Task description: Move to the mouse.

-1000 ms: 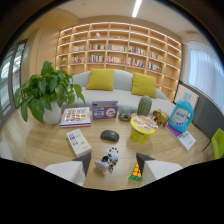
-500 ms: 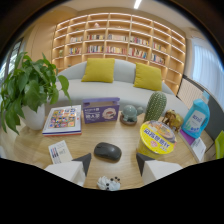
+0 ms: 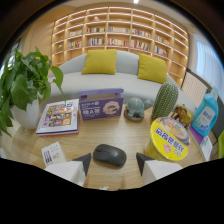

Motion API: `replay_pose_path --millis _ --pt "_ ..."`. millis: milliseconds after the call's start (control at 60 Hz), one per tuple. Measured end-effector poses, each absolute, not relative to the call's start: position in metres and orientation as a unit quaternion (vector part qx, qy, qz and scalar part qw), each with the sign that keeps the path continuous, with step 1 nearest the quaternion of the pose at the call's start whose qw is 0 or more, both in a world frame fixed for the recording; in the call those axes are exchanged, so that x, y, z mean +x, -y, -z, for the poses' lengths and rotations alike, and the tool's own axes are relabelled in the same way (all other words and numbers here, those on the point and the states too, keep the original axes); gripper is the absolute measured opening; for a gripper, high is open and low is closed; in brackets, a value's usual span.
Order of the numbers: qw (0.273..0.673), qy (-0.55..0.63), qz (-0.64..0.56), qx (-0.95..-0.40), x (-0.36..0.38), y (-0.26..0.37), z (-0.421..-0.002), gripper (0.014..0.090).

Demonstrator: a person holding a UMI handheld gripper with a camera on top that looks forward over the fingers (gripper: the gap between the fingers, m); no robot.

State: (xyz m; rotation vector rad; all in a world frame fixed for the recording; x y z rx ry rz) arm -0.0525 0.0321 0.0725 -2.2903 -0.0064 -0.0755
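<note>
A dark grey computer mouse (image 3: 109, 155) lies on the wooden table (image 3: 120, 132), just ahead of my gripper (image 3: 113, 161) and partly between its two fingertips. The left fingertip (image 3: 82, 162) and the right fingertip (image 3: 144, 161) stand apart, one at each side of the mouse with a gap, so the gripper is open and holds nothing.
A yellow-lidded bowl (image 3: 169, 137) stands right of the mouse, a cactus (image 3: 164, 101) behind it. Beyond lie a purple box (image 3: 101, 104), a colourful book (image 3: 59, 117), a potted plant (image 3: 25, 87), a small card (image 3: 51, 154), a blue bottle (image 3: 206, 115), a sofa (image 3: 115, 75).
The gripper has moved forward and down over the table; the mouse has come from well ahead to just between the fingertips, and the toys formerly near the fingers have dropped out of sight.
</note>
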Motion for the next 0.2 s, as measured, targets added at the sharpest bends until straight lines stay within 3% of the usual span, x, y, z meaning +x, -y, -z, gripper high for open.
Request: replay_pose_path --millis 200 --pt "0.407 0.01 0.02 -0.913 -0.0592 -0.0296 -0.0697 0.0856"
